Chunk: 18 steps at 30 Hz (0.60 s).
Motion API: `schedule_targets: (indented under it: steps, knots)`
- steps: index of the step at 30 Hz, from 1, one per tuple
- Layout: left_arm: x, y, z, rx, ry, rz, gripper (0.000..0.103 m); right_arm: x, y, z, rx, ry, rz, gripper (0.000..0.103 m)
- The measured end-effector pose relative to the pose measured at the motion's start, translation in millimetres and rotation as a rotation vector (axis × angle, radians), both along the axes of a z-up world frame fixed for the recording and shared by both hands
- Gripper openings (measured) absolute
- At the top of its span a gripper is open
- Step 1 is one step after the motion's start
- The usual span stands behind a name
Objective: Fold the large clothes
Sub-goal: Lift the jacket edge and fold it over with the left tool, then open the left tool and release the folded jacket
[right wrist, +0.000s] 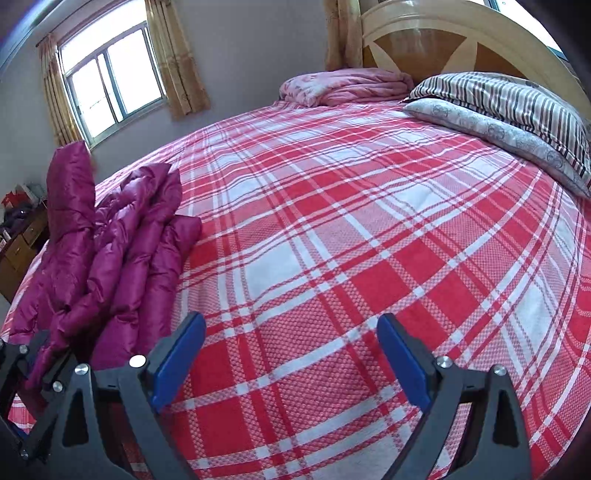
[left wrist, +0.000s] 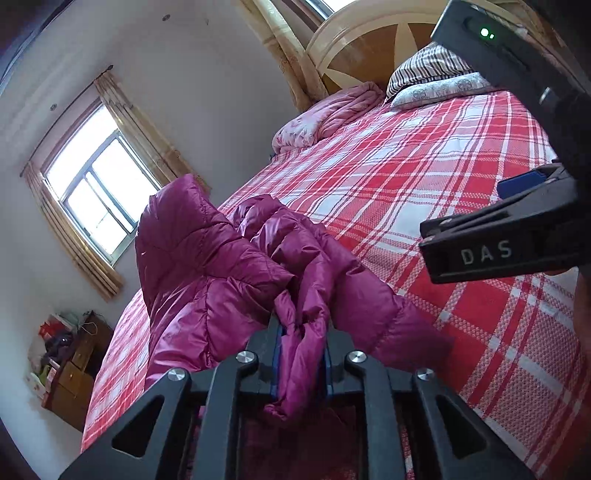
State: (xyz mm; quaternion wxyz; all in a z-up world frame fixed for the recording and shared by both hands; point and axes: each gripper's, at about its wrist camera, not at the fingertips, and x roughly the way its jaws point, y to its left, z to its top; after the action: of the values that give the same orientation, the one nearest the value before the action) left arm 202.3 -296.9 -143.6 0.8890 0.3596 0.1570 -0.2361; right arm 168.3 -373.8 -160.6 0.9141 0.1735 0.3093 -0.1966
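A magenta puffer jacket (left wrist: 207,266) lies bunched near the left edge of the bed, partly lifted, with one part standing up above the rest. My left gripper (left wrist: 301,328) is shut on a fold of this jacket, and the fabric fills the gap between its blue pads. In the right wrist view the jacket (right wrist: 122,240) sits at the left. My right gripper (right wrist: 291,325) hangs open over the bare plaid sheet with nothing between its fingers. One of its fingers (left wrist: 487,254) shows at the right of the left wrist view, clear of the jacket.
The bed's red and white plaid sheet (right wrist: 332,221) stretches out wide to the right of the jacket. A folded pink quilt (right wrist: 347,88) and striped pillows (right wrist: 517,110) lie by the headboard (right wrist: 424,33). A wooden dresser (left wrist: 74,369) stands past the bed's left side.
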Motion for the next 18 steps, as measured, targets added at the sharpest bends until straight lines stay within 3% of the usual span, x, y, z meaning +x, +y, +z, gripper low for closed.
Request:
schedule_targets:
  steps: [2,6,8,10,13,16,18]
  knots:
    - [-3.0,-1.1,4.1,-0.010,0.006,-0.012,0.044,0.2,-3.0,-3.7,-0.004,-0.006,-0.016,0.096]
    - [-24.2,4.0,26.2,-0.079,-0.065,-0.054,0.059,-6.9,-10.4,-3.5,0.026,-0.027,-0.034,0.095]
    - [-35.2,6.0,36.4,-0.100,-0.127,-0.074,0.078,-9.8,-16.1,-4.3,0.051,-0.053,-0.039,0.095]
    - [-40.9,13.5,47.3,-0.126,-0.187,-0.068,0.080,-10.2,-16.3,-4.4,0.049,-0.056,-0.035,0.096]
    - [-25.8,32.8,63.8,-0.179,-0.201,-0.002,0.080,-9.0,-12.9,-4.5,0.029,-0.051,-0.033,0.096]
    - [18.4,62.5,73.2,-0.239,-0.190,0.135,0.081,-9.0,-9.8,-4.6,0.016,-0.050,-0.032,0.096]
    - [59.8,87.3,75.9,-0.275,-0.137,0.256,0.081,-9.1,-9.0,-4.5,0.008,-0.049,-0.029,0.096]
